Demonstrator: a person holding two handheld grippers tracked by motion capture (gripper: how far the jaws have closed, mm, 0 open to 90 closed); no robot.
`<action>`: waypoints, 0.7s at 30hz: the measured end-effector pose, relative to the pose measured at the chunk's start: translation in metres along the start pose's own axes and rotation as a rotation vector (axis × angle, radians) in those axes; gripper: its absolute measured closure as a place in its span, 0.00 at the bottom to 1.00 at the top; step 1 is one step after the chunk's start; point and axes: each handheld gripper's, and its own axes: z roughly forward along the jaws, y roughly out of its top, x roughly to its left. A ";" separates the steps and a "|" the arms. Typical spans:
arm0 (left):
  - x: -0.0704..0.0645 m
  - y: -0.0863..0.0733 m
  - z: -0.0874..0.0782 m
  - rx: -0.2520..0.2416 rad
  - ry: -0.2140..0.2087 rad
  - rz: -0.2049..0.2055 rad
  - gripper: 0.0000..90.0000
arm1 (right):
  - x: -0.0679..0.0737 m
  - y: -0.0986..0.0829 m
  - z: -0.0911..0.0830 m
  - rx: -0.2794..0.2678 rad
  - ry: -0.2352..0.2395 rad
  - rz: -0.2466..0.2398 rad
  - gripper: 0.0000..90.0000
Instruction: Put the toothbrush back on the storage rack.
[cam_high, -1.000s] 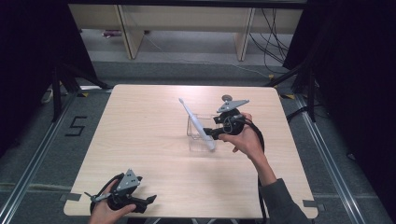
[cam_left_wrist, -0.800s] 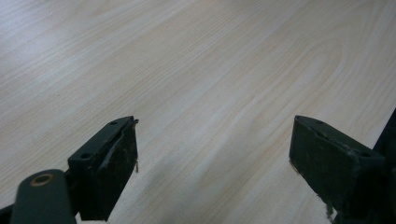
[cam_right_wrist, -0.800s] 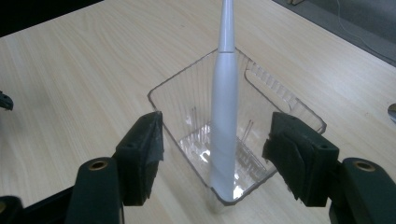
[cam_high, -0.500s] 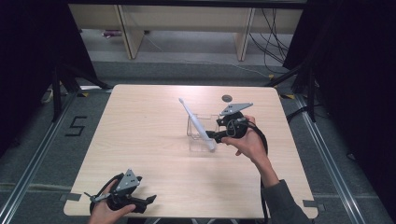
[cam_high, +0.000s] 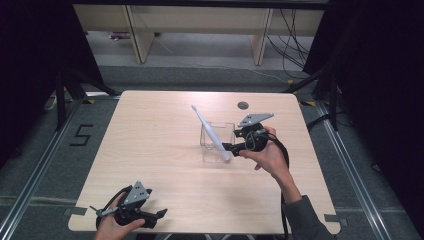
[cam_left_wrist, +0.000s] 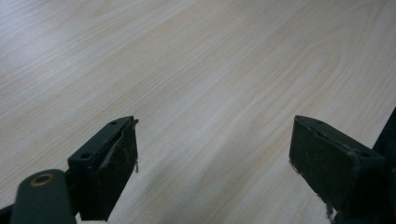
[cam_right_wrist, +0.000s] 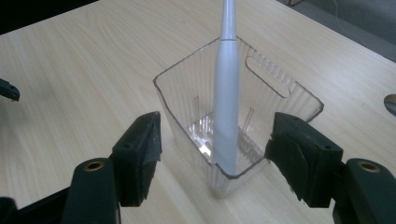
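One white electric toothbrush (cam_right_wrist: 226, 107) leans in one clear plastic bin (cam_right_wrist: 280, 88), the right gripper (cam_right_wrist: 212, 149) spread wide around it, the left gripper (cam_left_wrist: 212, 158) wide over bare table (cam_left_wrist: 196, 70).

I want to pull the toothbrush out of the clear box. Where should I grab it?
Grab the toothbrush on its thick handle just above the clear box rim, coming from above. It leans with its lower end inside the box, so only the upper handle is free. The right tool, open, is nearest.
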 end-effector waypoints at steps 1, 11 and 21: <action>-0.001 0.000 0.001 -0.011 -0.001 -0.012 0.16 | 0.000 -0.001 -0.001 0.003 0.000 0.004 0.37; 0.001 0.000 0.001 -0.005 0.003 0.006 0.16 | 0.000 -0.009 -0.008 0.002 -0.013 0.005 0.36; 0.000 0.000 0.001 -0.009 0.000 -0.004 0.16 | -0.001 -0.018 -0.016 -0.002 -0.023 0.006 0.35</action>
